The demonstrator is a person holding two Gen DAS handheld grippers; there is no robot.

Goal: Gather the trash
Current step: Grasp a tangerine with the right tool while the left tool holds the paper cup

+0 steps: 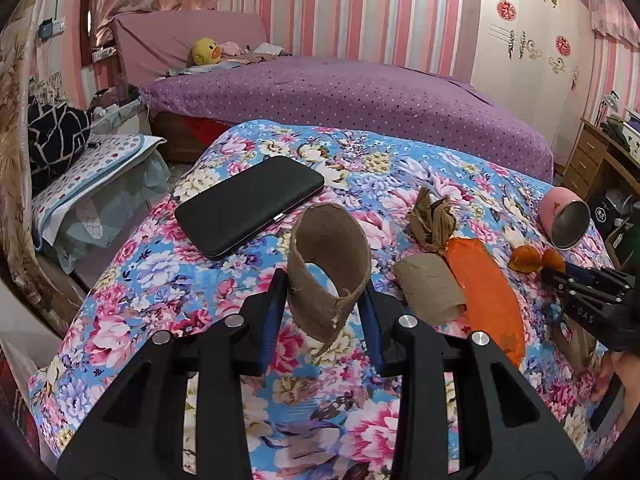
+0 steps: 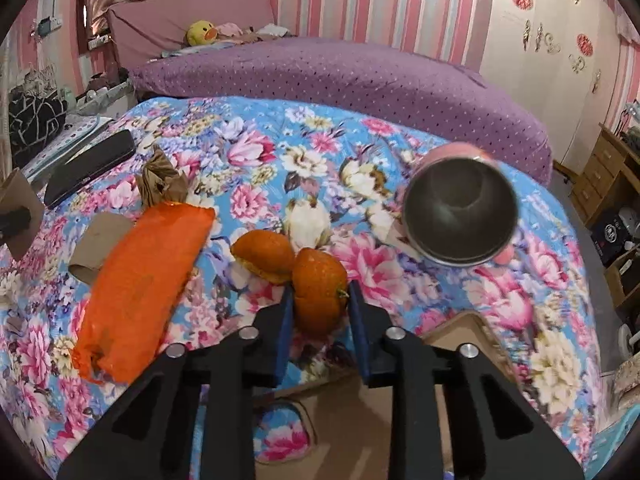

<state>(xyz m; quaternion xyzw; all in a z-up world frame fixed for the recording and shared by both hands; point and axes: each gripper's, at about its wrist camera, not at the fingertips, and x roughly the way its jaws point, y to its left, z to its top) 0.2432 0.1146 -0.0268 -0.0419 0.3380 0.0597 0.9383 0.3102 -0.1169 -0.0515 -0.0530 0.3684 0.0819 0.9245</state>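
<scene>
My left gripper point(image 1: 325, 280) is shut on a torn brown cardboard tube point(image 1: 328, 248) and holds it upright over the floral blanket point(image 1: 168, 280). To its right lie a second cardboard tube point(image 1: 430, 286), an orange plastic wrapper point(image 1: 488, 296) and a crumpled brown paper point(image 1: 430, 220). My right gripper point(image 2: 320, 292) is shut on a piece of orange peel point(image 2: 320, 280), its blue pads against both sides. Another piece of peel point(image 2: 264, 254) lies just left of it. In the left wrist view the right gripper point(image 1: 560, 276) reaches in from the right edge.
A pink cup with a steel inside point(image 2: 460, 212) lies on its side at the right. A black case point(image 1: 248, 204) rests at the far left of the blanket. A brown cardboard box point(image 2: 460, 332) sits under my right gripper. A purple bed point(image 1: 340, 92) stands behind.
</scene>
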